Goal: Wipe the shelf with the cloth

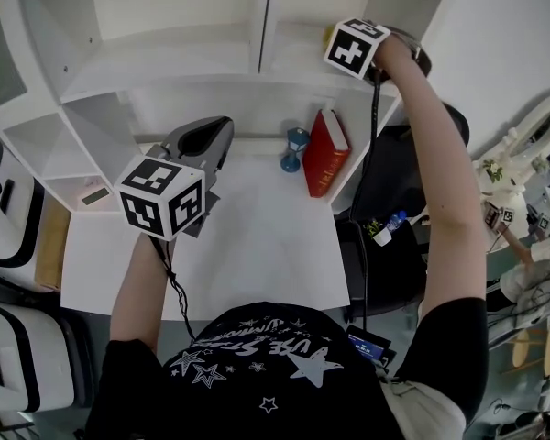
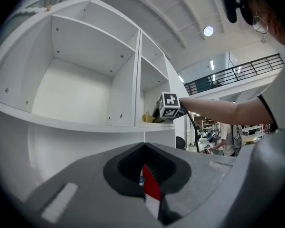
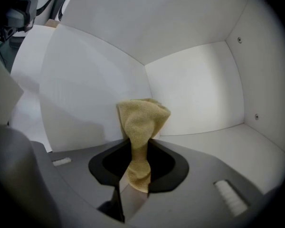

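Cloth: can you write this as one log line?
right gripper: shut on cloth | cloth: in upper shelf compartment | left gripper: shut, empty

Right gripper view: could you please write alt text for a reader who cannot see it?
The jaws of the right gripper are shut on a bunched yellow cloth, which stands up from them inside a white shelf compartment. Its back wall and floor are plain white.

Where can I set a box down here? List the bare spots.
The desk is bare across its front and middle, left of the red book. The upper left compartment is empty too. Crowded: the back right corner, where the hourglass stands beside the book.
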